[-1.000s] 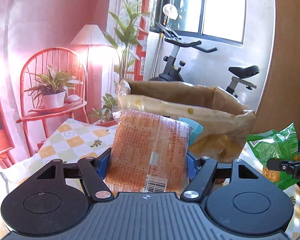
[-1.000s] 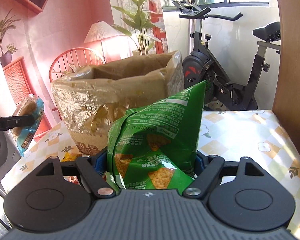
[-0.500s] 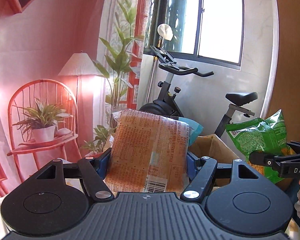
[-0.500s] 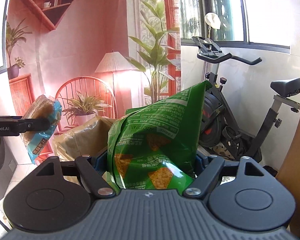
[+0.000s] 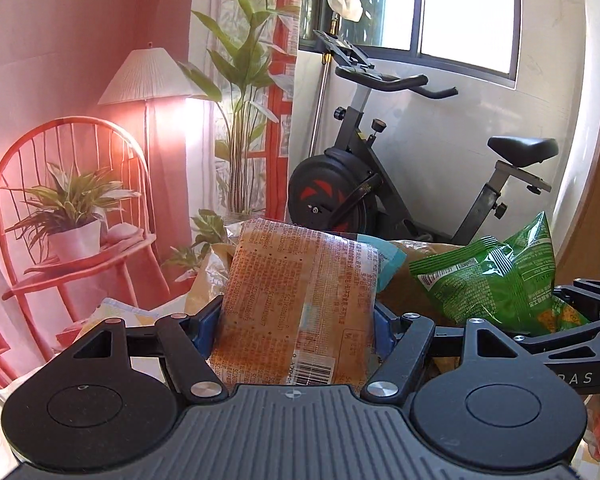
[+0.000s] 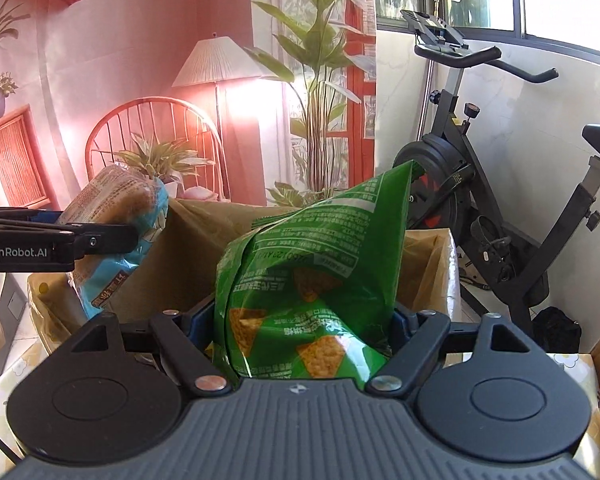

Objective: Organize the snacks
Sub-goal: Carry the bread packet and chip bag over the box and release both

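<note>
Now poised over the open paper bag (image 6: pixel 188 248), up from desk level, left gripper (image 5: pixel 296 320) pinching the orange packet (image 5: pixel 296 292), right gripper (image 6: pixel 304 320) the green chip bag (image 6: pixel 312 280), ready for dropping in.

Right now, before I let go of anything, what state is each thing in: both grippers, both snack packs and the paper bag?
left gripper: shut on the orange snack pack.
orange snack pack: sealed, upright, held above the bag.
right gripper: shut on the green chip bag.
green chip bag: crumpled, held over the bag's mouth.
brown paper bag: open at the top, standing.
floor lamp: lit.
</note>
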The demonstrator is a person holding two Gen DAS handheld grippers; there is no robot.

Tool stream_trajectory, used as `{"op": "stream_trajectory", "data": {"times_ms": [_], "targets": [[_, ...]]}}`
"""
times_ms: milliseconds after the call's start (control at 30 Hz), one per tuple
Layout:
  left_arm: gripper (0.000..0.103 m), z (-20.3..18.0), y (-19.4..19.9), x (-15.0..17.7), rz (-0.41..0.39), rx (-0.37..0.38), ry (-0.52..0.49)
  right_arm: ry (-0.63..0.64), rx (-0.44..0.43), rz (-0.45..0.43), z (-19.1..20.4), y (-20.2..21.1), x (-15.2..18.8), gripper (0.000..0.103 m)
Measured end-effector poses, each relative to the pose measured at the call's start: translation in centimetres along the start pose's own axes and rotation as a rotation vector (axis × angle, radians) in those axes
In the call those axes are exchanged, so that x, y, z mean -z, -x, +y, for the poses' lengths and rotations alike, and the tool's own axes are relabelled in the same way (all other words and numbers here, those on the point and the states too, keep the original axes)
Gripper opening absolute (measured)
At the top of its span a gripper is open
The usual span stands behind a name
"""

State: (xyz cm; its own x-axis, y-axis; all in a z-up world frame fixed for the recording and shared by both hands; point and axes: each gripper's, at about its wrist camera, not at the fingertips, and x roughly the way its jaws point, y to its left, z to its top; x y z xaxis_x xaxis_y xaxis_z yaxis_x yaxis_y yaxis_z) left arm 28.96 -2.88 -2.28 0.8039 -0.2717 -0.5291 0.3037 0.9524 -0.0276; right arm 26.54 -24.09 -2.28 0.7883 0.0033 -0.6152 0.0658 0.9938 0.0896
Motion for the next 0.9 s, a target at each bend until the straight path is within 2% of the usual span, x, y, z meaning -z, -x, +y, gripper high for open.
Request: {"op": "stream_trajectory", "data": {"times_ms": [133, 333, 600, 900], "targets": [[0.076, -0.1, -0.5, 0.2, 0.023, 0.006, -0.013, -0.008, -0.002, 0.02, -0.2, -0.2, 0.1, 0.086], [0.079, -0.1, 0.9, -0.2, 0.002, -0.003, -0.021, -0.013, 0.0, -0.006, -0.3, 1.8, 0.4, 0.089], [0.079, 1.1, 5.0, 0.7, 0.003, -0.018, 0.024, -0.012, -0.027, -0.061, -0.1, 6.3, 1.8, 0.089], [0.079, 3.9, 11.2, 4.5, -0.013, -0.073, 0.104, 0.003, -0.089, -0.093, 0.7, 11.1, 5.7, 0.088]]}}
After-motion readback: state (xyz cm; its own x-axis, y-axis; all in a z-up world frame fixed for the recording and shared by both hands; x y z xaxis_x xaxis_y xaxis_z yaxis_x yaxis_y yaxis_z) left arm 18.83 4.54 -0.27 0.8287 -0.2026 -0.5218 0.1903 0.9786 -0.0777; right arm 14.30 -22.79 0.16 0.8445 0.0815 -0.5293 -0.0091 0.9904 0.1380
